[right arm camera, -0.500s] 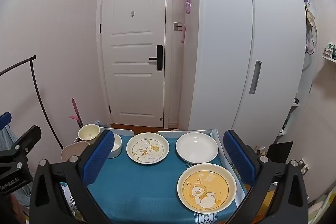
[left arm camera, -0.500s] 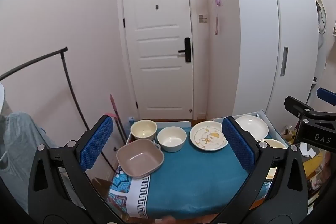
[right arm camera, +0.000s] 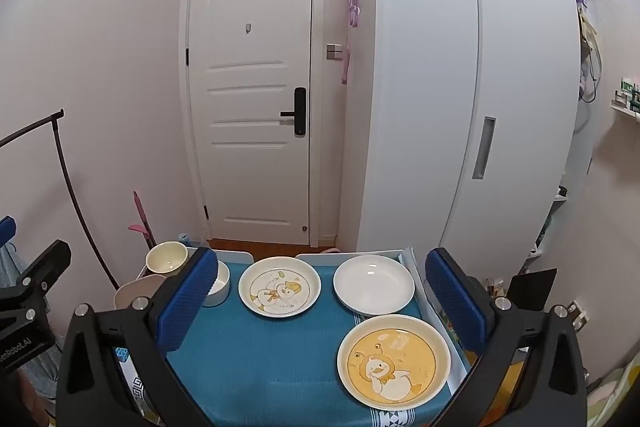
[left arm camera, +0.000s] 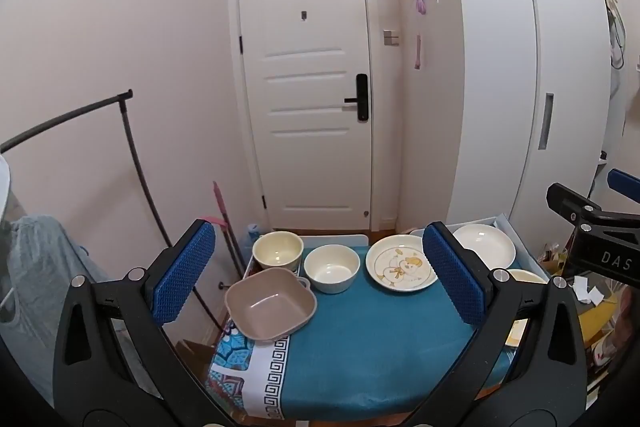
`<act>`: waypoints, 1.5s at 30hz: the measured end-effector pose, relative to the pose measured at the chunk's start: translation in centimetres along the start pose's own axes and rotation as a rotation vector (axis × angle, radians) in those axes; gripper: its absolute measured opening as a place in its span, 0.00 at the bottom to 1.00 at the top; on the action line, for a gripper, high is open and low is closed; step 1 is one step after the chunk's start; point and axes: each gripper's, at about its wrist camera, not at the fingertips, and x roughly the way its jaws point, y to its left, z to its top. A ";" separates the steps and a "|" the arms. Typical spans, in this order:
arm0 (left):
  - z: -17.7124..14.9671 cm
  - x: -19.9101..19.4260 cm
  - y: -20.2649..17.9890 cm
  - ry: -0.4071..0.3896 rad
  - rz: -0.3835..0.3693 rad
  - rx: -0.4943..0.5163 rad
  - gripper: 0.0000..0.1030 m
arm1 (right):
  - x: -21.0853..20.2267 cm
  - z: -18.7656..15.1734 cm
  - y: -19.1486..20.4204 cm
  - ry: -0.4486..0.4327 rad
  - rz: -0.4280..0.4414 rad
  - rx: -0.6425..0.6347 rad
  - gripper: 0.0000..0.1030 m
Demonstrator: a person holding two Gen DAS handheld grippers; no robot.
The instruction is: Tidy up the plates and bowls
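Note:
A small table under a teal cloth (left arm camera: 360, 339) carries the dishes. On its left sit a square pinkish-brown bowl (left arm camera: 270, 303), a cream bowl (left arm camera: 278, 250) behind it, and a white bowl (left arm camera: 331, 267). A duck-print plate (right arm camera: 279, 291), a plain white plate (right arm camera: 374, 285) and a yellow duck plate (right arm camera: 394, 361) lie to the right. My left gripper (left arm camera: 318, 271) hovers open above the near left side, nothing between its blue pads (left arm camera: 184, 273). My right gripper (right arm camera: 320, 303) hangs open over the right side, holding nothing.
A white door (left arm camera: 308, 87) and a white wardrobe (right arm camera: 472, 87) stand behind the table. A black clothes rail (left arm camera: 132, 155) curves down on the left, with a pink-handled tool (left arm camera: 222, 207) beside it. Clutter lies on the floor at the right (left arm camera: 588, 291).

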 end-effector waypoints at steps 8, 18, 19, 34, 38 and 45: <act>0.5 0.2 -0.1 0.010 0.001 -0.011 1.00 | 0.3 0.1 0.4 0.016 -0.014 0.004 1.00; 0.5 0.6 -0.2 0.018 0.002 -0.008 1.00 | 0.5 0.4 0.4 0.020 -0.014 0.004 1.00; 0.5 0.6 -0.2 0.018 0.003 -0.009 1.00 | 0.5 0.4 0.4 0.021 -0.013 0.003 1.00; 0.6 0.9 0.2 0.021 0.015 -0.007 1.00 | 1.2 0.4 0.6 0.031 -0.008 0.002 1.00; 0.5 0.9 0.3 0.021 0.014 -0.008 1.00 | 1.2 0.3 0.6 0.030 -0.008 0.005 1.00; 0.5 1.1 0.7 0.023 0.010 -0.017 1.00 | 1.4 0.3 0.7 0.035 -0.006 0.006 1.00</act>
